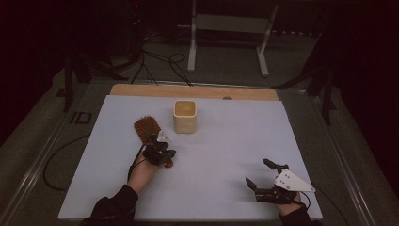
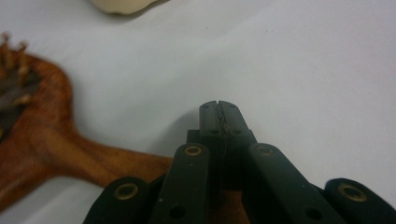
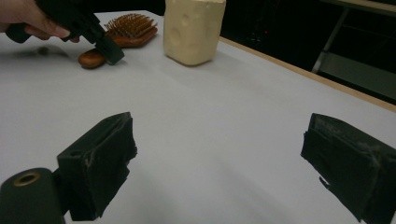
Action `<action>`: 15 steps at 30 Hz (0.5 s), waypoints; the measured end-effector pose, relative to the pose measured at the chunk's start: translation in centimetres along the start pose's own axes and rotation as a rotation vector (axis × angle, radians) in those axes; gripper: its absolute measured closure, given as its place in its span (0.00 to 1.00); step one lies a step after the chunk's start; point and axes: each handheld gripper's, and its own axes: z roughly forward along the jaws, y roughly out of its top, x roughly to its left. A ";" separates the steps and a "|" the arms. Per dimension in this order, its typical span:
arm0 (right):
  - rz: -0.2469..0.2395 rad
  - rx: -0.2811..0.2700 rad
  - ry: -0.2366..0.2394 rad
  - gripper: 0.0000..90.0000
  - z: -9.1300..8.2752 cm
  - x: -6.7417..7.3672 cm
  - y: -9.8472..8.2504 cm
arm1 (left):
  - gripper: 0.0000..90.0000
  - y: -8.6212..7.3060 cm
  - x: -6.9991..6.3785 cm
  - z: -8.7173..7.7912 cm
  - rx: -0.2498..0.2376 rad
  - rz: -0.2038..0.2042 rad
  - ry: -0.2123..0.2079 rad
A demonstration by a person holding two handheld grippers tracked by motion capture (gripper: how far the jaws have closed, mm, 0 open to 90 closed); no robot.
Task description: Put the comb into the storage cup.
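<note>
Glossy wooden hairbrush [image 2: 70, 158], matt white tabletop [image 1: 226, 155]

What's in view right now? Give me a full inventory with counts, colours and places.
hairbrush: 1, reddish-brown wood, left of centre, bristles up, handle end under the left gripper
container: 1, cream, squarish, open top, centre back, beside the brush head
table sheet: 1, pale grey-white, covers the table
metal frame: 1, pale grey, on the floor beyond the table
left gripper: 1, black, jaws shut, over the brush handle
right gripper: 1, black, jaws wide open, near right, nothing between them
</note>
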 end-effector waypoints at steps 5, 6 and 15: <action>0.000 0.000 0.000 0.09 0.0 0.0 0.0 | 1.00 -1.0 0.5 -1.0 -0.001 -0.013 0.008; 0.000 0.001 0.000 0.09 0.0 0.0 0.0 | 1.00 -1.2 0.6 -1.3 0.003 -0.016 0.011; 0.000 -0.001 -0.001 0.09 0.0 0.0 0.0 | 1.00 -2.7 1.6 -2.8 0.005 -0.047 0.050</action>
